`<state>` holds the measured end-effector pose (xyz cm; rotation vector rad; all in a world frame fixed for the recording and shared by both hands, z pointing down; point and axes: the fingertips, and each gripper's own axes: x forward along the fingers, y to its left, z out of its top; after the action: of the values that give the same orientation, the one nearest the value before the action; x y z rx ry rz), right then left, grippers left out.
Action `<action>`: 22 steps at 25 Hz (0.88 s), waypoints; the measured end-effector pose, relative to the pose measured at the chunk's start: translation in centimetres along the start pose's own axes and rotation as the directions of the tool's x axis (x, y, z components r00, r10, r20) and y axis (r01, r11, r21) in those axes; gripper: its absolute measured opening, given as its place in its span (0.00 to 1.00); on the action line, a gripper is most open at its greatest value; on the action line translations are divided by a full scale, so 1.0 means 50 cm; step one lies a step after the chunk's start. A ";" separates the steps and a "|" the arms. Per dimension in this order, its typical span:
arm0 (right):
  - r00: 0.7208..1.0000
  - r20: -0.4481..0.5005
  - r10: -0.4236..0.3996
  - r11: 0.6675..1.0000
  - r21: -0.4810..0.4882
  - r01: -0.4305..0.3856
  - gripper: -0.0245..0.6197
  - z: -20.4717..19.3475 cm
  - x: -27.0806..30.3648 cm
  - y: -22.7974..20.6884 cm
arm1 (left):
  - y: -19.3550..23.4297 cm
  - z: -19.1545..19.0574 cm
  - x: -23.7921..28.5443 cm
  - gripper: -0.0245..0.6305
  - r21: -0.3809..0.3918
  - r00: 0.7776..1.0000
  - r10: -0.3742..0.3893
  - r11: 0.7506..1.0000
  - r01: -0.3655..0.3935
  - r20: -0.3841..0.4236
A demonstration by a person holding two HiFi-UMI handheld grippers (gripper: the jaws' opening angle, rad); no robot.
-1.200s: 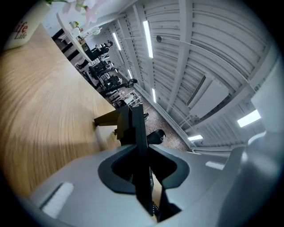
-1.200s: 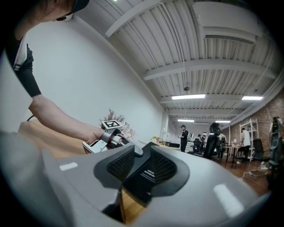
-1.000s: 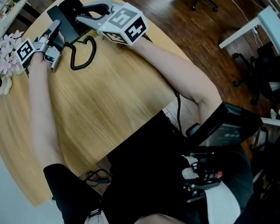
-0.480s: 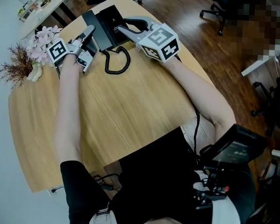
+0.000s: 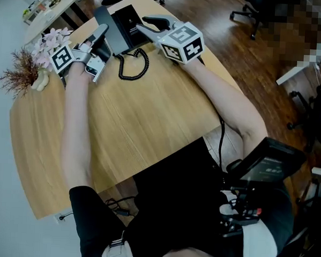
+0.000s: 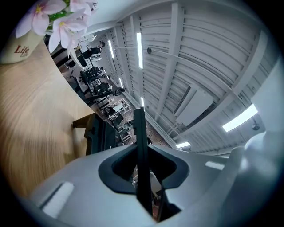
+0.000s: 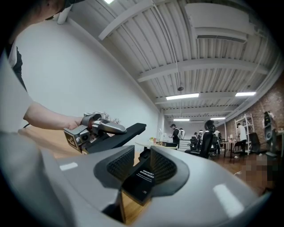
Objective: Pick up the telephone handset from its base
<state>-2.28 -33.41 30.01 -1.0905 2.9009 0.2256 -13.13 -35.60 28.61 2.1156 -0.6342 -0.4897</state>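
The black telephone base (image 5: 123, 29) sits at the far edge of the round wooden table (image 5: 133, 129). My left gripper (image 5: 96, 41) is shut on the black handset (image 5: 102, 51), which hangs tilted just above the base's left side. In the left gripper view the handset (image 6: 140, 133) shows as a thin dark edge clamped between the jaws. A coiled cord (image 5: 134, 65) loops on the table from handset to base. My right gripper (image 5: 147, 28) is shut on the base's right edge (image 7: 143, 179). From there I see the left gripper (image 7: 115, 128) carrying the handset (image 7: 126, 133).
A small vase of pink flowers (image 5: 47, 44) and a dried sprig (image 5: 21, 72) stand left of the phone, close to my left hand. The table's far edge runs just behind the base. Office chairs (image 5: 252, 12) and a white desk (image 5: 309, 58) stand beyond on the wooden floor.
My left gripper has risen with the handset, which has lifted away from the base. The right gripper has stayed on the base. The head camera shifted early on.
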 end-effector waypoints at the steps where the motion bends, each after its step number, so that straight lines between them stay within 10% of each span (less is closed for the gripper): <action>1: 1.000 0.004 0.002 1.000 0.002 -0.002 0.22 0.004 0.006 0.001 | -0.007 0.006 -0.005 0.15 0.006 1.000 -0.006 1.000 0.006 0.007; 22: 0.998 0.069 0.000 0.997 -0.072 0.005 0.21 0.068 -0.029 0.033 | -0.273 -0.082 -0.044 0.15 0.148 0.958 -0.288 0.948 0.283 0.012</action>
<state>-2.32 -30.75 26.99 -1.0742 2.8505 0.3629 -9.04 -24.80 19.96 2.3561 -0.3913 -0.6568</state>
